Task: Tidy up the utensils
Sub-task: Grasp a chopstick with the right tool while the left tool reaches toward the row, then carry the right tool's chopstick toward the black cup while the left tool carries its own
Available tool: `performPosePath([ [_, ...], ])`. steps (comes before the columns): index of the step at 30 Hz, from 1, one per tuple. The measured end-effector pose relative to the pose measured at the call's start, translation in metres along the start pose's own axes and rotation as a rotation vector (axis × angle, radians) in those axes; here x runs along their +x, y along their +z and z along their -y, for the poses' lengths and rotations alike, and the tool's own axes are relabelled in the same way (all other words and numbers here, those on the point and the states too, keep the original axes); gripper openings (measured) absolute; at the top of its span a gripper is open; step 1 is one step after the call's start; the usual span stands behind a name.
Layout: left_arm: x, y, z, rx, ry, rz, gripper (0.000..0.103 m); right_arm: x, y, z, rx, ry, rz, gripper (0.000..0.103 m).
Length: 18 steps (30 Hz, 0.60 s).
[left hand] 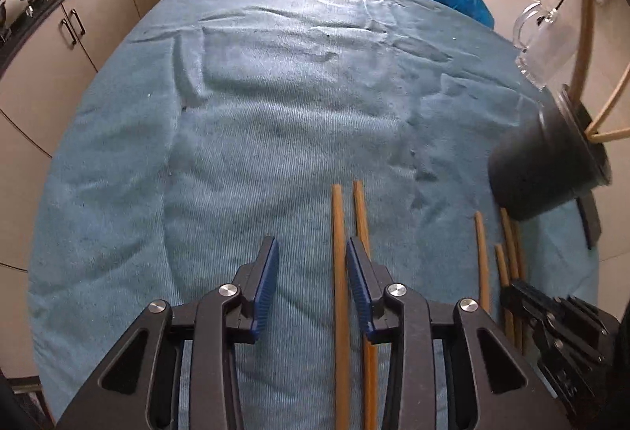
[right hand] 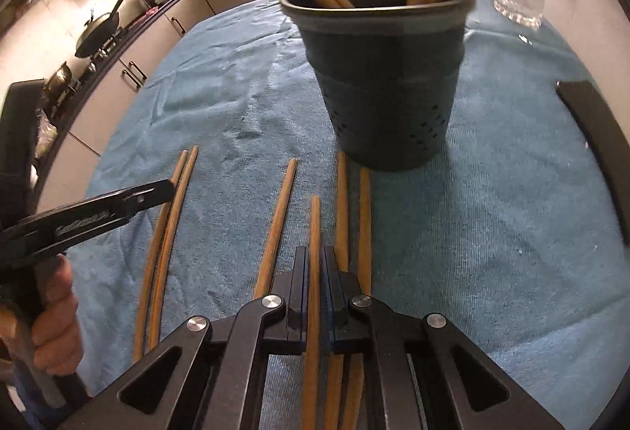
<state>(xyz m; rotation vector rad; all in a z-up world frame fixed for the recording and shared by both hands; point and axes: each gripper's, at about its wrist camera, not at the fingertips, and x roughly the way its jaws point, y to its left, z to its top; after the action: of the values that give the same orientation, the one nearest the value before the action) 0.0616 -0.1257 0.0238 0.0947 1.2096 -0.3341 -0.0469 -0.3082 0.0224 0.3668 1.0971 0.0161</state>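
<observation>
Jaws on my right gripper (right hand: 314, 264) are pressed onto one wooden chopstick (right hand: 314, 292) — it runs straight up between the blue ribbed pads, its tip pointing toward the holder. My left gripper (left hand: 312, 252) has its jaws spread, nothing pinched; one chopstick (left hand: 339, 272) lies on the cloth in the gap between them, and a second (left hand: 360, 205) passes under the right-hand pad.

I count six chopsticks lying loose on the desk in the right wrist view: a pair at the left side by the left gripper's tip, one slanted single (right hand: 277, 225), the one I am gripping, and two more (right hand: 364, 225) just in front of the holder. All are slim, round, brown wood with a visible grain.

A dark holder (right hand: 384, 75) stands upright on the desk beyond them — a tapering plastic cup with small slots punched low in its wall. Four sticks lean inside it, two pale and two tan.

Blue ribbed towelling (left hand: 256, 115), rumpled in places, covers the desk. A clear glass mug (left hand: 545, 44) stands past the holder, near the desk's far edge. A hand (right hand: 55, 323) holds the left gripper's handle.
</observation>
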Motion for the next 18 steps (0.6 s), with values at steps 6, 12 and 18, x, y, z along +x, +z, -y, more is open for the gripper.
performPosePath([
  [6, 0.002, -0.005, 0.018, 0.048, 0.114, 0.037, 0.019, 0.002, 0.004, -0.007, -0.036, -0.028, -0.007, 0.007],
  [12, -0.016, -0.017, 0.007, 0.016, 0.024, 0.061, 0.006, -0.003, 0.004, -0.005, -0.015, 0.002, 0.007, 0.007],
  [18, -0.085, -0.032, -0.007, -0.015, -0.061, 0.213, 0.006, -0.057, 0.000, -0.010, -0.012, 0.069, 0.153, 0.007],
])
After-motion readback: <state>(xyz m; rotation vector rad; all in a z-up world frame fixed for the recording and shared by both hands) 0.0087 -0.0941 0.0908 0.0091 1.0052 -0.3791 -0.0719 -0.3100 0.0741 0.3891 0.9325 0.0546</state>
